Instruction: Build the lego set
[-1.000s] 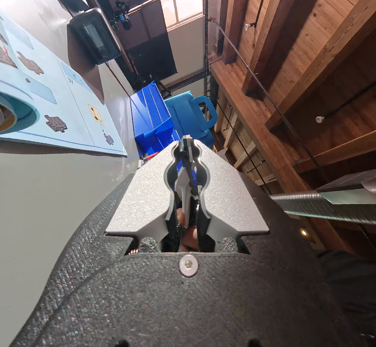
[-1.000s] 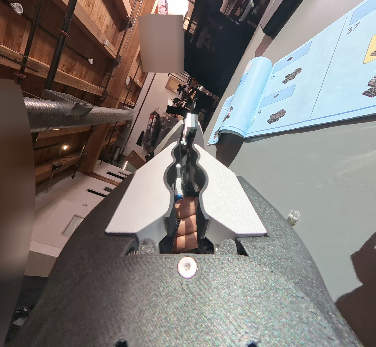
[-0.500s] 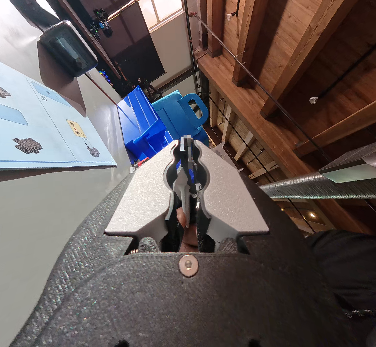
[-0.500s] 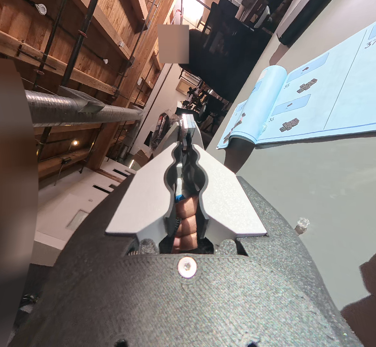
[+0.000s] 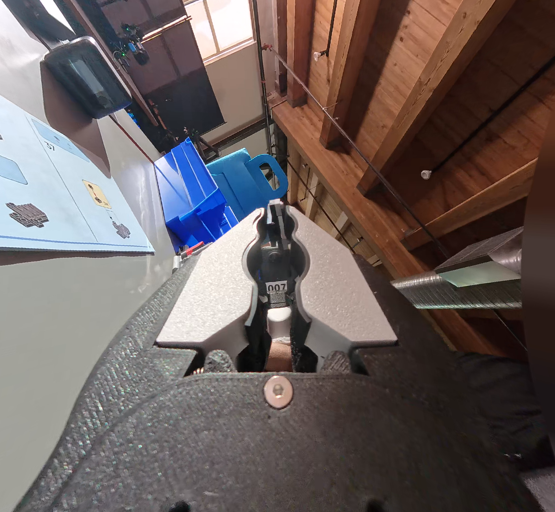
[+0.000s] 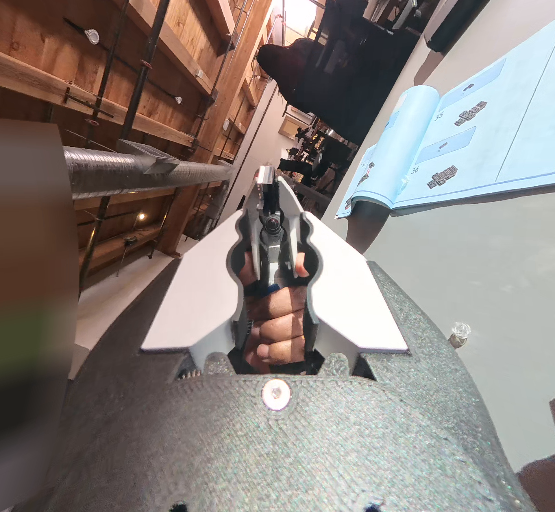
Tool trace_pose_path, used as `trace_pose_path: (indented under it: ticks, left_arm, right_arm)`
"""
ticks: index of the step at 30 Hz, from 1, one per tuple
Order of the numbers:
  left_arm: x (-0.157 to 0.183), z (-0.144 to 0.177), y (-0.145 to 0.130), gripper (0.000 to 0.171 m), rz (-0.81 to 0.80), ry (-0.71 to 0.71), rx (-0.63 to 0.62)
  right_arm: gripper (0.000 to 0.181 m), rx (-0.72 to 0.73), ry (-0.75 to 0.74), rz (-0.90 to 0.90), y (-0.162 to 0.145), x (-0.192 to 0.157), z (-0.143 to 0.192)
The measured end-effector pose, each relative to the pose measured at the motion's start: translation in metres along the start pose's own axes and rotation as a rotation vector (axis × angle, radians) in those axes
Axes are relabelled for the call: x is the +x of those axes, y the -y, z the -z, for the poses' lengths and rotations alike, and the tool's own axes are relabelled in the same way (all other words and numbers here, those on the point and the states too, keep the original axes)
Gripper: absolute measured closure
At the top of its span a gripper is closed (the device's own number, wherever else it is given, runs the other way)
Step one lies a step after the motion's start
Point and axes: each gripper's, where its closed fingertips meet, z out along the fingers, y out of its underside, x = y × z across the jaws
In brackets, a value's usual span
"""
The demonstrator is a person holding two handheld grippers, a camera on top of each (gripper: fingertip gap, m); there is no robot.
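Counted: 1 open instruction booklet (image 5: 60, 197) on 1 desk (image 5: 75, 302), 2 blue bins (image 5: 192, 194), 1 dark device (image 5: 87, 79) w/ screen. Also 1 small clear stud (image 6: 462, 330) by booklet side, 1 silver duct (image 6: 135, 170) overhead, 2 grippers total, 1 per view, each w/ 2 jaws.

The flat matte tabletop (image 5: 60, 302) was pale grey. The open paper instruction booklet (image 6: 492, 149) was light blue with dark brown-grey brick drawings. The moulded plastic storage bins (image 5: 192, 194) were bright blue. The left claw (image 5: 276, 212) wore textured silver plates over speckled black. Ceiling timber planks (image 5: 390, 46) were warm orange-brown.
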Motion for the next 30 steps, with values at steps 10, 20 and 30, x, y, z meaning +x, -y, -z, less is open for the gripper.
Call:
trace_pose_path:
  ticks: [10, 20, 30]
  left_arm:
    - [0.003, -0.003, -0.006, 0.161, -0.072, 0.002, -0.04]
    - [0.001, -0.003, -0.009, 0.16, -0.047, -0.012, -0.056]
    - [0.001, 0.003, -0.009, 0.148, 0.038, -0.056, -0.099]
  right_arm:
    - [0.157, -0.023, 0.004, 0.027, -0.001, -0.005, -0.006]
    - [0.174, -0.026, 0.011, 0.104, 0.0, -0.006, -0.004]
    - [0.174, -0.02, -0.008, 0.168, 0.005, -0.006, -0.002]
